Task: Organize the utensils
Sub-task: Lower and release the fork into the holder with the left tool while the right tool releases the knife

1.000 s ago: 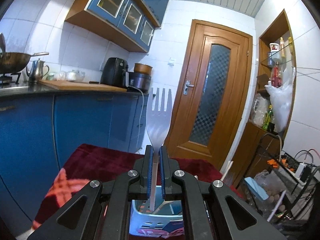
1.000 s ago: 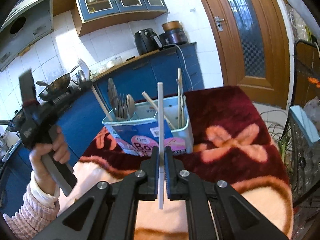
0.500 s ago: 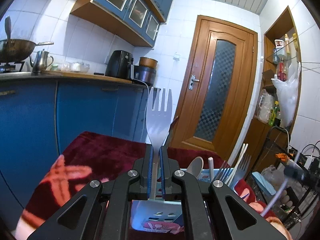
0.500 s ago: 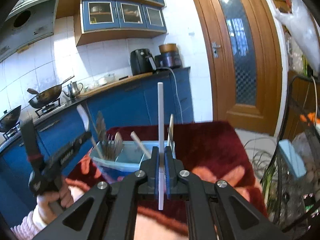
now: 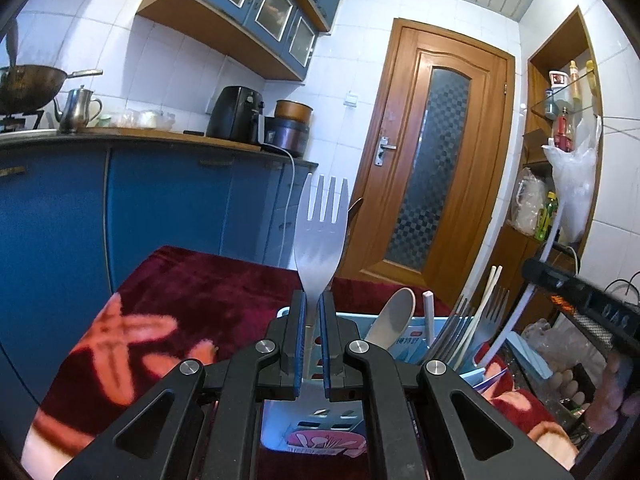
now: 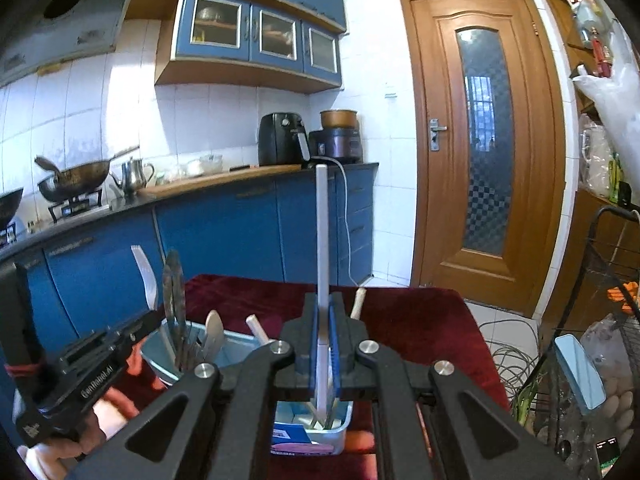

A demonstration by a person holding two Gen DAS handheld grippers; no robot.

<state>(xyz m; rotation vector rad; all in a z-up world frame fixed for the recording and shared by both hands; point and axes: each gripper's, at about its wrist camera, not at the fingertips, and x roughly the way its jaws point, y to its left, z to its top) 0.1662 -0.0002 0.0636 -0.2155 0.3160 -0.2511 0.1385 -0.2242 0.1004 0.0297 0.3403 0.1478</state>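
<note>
My left gripper point(image 5: 313, 344) is shut on a steel fork point(image 5: 322, 236), tines up, with its handle reaching down into the light blue utensil caddy point(image 5: 320, 424) on the red blanket. My right gripper point(image 6: 323, 350) is shut on a white chopstick point(image 6: 322, 240), held upright with its lower end inside the same caddy point(image 6: 316, 436). Several forks point(image 5: 464, 328), a spoon point(image 5: 394, 316) and chopsticks point(image 5: 486, 300) stand in the caddy's compartments. The left gripper and its fork point(image 6: 145, 276) also show at the left of the right wrist view.
The caddy sits on a table covered by a dark red flowered blanket point(image 5: 168, 304). Blue kitchen cabinets point(image 6: 224, 240) with a wok, kettle and air fryer run behind. A wooden door point(image 5: 432, 160) is at the back; a wire rack point(image 6: 600, 300) and shelves stand at right.
Both grippers have come down over the caddy. The fork handle and the chopstick's lower end have sunk into the caddy's compartments. Both views now face level rather than down at the table.
</note>
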